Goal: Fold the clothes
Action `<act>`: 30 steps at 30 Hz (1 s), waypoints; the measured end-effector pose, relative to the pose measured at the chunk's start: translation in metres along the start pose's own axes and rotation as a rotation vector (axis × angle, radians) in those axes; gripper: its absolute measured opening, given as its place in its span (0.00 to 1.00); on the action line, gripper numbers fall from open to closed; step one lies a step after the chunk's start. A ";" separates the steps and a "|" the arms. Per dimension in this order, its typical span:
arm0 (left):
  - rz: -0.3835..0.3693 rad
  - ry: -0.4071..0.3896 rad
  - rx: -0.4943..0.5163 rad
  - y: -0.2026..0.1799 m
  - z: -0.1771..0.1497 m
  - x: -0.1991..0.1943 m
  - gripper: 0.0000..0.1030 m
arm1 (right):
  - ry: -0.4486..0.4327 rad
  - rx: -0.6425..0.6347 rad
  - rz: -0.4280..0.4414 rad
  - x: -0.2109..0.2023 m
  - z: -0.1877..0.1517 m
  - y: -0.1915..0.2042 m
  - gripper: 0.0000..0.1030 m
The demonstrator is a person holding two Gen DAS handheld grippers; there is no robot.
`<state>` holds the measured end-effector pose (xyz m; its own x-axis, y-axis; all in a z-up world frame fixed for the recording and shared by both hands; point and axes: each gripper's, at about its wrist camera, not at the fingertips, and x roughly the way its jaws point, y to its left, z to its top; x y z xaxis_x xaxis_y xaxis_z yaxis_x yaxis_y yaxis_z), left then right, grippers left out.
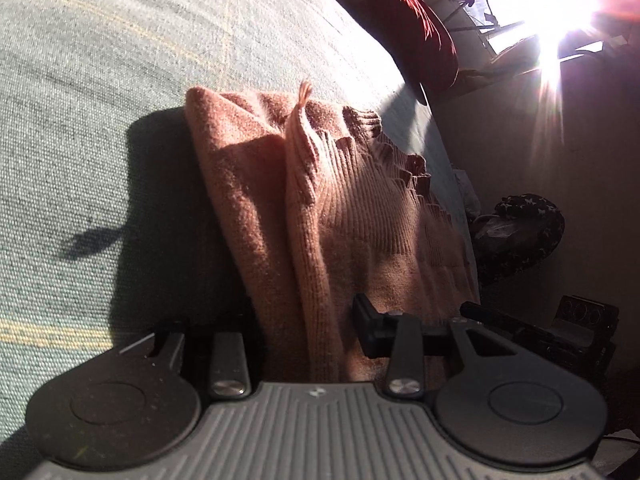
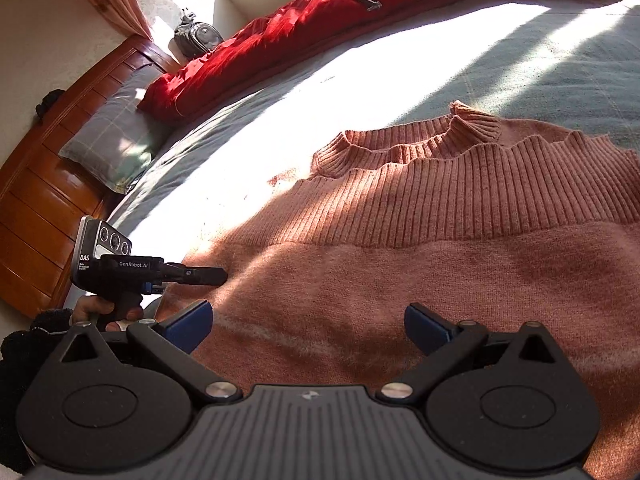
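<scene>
Pink sweater (image 2: pixel 420 240) folded mid-frame on grey-green bedsheet (image 2: pixel 280 92); right gripper (image 2: pixel 308 324) spread wide above; left gripper (image 1: pixel 304 332) released around edge

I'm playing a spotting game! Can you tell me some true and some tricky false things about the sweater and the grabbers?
1. The sweater is pink. True.
2. The sweater lies on a wooden floor. False: it lies on a grey-green bed cover.
3. The right gripper is wide open. True.
4. The blanket beyond the sweater is blue. False: it is red.
5. The left gripper has sweater cloth between its fingers. True.
</scene>
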<state>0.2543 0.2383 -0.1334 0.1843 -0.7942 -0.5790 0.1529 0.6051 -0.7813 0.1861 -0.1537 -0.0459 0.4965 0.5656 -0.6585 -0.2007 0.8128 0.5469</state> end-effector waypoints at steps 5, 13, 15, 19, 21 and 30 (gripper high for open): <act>0.096 -0.011 0.019 -0.020 -0.004 0.004 0.29 | -0.016 0.013 -0.007 0.004 0.014 0.000 1.00; 0.215 -0.077 0.036 -0.062 -0.003 -0.006 0.22 | 0.003 0.040 0.011 0.014 0.021 -0.009 1.00; 0.216 -0.091 0.037 -0.069 -0.002 -0.009 0.21 | 0.021 0.047 0.029 0.019 0.020 -0.011 1.00; 0.215 -0.106 0.050 -0.088 -0.002 -0.016 0.21 | 0.057 0.060 0.065 0.029 0.018 -0.015 1.00; 0.218 -0.108 0.040 -0.096 -0.002 -0.018 0.21 | 0.076 0.066 0.083 0.034 0.017 -0.017 1.00; 0.251 -0.157 0.019 -0.148 -0.009 -0.017 0.20 | 0.031 0.048 0.128 0.006 0.021 -0.030 1.00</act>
<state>0.2199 0.1622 -0.0103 0.3666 -0.6019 -0.7094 0.1016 0.7839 -0.6126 0.2129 -0.1780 -0.0549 0.4428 0.6691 -0.5968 -0.2194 0.7262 0.6515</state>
